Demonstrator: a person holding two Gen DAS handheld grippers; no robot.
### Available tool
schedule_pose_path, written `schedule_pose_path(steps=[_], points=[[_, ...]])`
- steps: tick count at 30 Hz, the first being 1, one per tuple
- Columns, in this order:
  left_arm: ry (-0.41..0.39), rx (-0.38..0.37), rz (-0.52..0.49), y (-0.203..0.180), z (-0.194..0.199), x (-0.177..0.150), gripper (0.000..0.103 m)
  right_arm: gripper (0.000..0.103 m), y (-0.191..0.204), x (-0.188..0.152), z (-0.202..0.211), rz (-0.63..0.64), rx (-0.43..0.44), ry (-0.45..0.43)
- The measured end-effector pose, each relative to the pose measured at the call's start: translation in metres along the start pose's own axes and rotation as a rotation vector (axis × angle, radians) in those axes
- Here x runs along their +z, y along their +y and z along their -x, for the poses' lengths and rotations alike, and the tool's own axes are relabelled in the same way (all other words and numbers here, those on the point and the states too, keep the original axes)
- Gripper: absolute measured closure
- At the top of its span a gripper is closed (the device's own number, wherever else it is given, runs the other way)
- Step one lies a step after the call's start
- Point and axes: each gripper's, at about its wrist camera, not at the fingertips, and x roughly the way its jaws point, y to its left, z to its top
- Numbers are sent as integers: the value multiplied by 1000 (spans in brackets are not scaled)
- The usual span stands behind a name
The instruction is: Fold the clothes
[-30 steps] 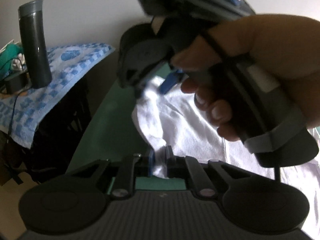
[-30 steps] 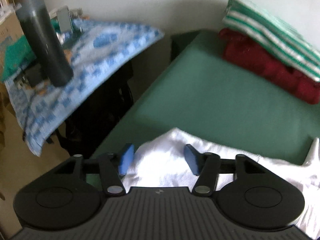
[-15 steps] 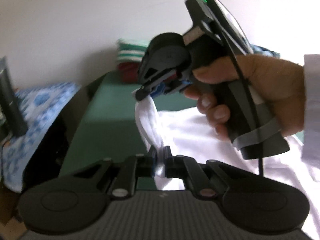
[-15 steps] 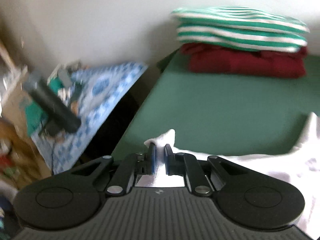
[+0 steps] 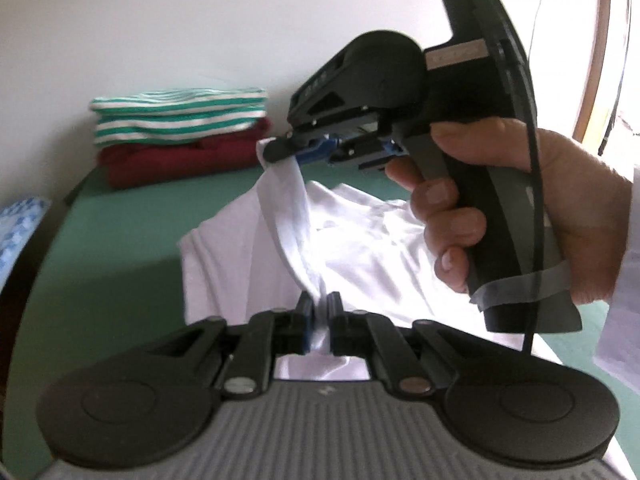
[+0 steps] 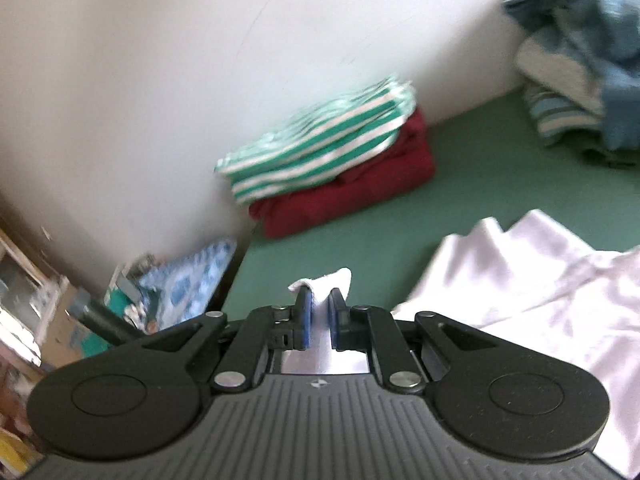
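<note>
A white garment (image 5: 360, 248) lies spread on the green table (image 5: 120, 264). My left gripper (image 5: 319, 312) is shut on a bunched edge of it low in the left wrist view. A strip of the cloth runs taut up to my right gripper (image 5: 298, 152), held in a person's hand (image 5: 520, 200) and shut on another corner above the table. In the right wrist view the right gripper (image 6: 319, 312) pinches a white corner (image 6: 332, 280) that pokes out past its blue pads, and the rest of the garment (image 6: 540, 280) hangs to the right.
A folded green-and-white striped garment (image 5: 180, 116) lies on a folded red one (image 5: 180, 160) at the table's far end by the wall. A heap of blue and striped clothes (image 6: 580, 72) sits at the far right. A blue patterned cloth (image 6: 188, 272) covers a cluttered stand left of the table.
My right gripper has shut on the white corner and lifted it off the table. Both grippers have swung right and risen, pulling the cloth taut; the stand has left the left wrist view.
</note>
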Motion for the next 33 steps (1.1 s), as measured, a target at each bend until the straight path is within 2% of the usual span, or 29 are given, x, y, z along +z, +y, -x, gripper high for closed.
schedule_pose_path(steps=[9,16,18,21,22,23,27,29,30,33], points=[[70,9,-22,-72,-33,8,102,94,-77,10,41,-75,27,-31],[109,46,-67,-119,-50,2,100,94,-124,21,57,-103,29,-12],[130,53,-83,-129,-59,1,93,94,-132,21,56,-103,31,-2],[165,36,-91,-138,-70,-1,83,84,-140,20,57,-88,-22,-1],[173,28,-93,-140,-72,-3,81,81,-142,21,62,-79,-64,-23],[181,21,-95,-141,-74,-4,73,79,-144,21,68,-71,-92,-45],[188,-55,-104,-147,-65,-11,53,75,-146,21,100,-48,-108,-118],[206,-82,-103,-149,-58,-16,46,74,-141,17,105,-13,-40,-70],[216,-94,-99,-149,-53,-18,45,74,-138,15,104,0,3,-31],[241,-110,-75,-144,-33,-28,38,73,-134,11,91,5,145,123]])
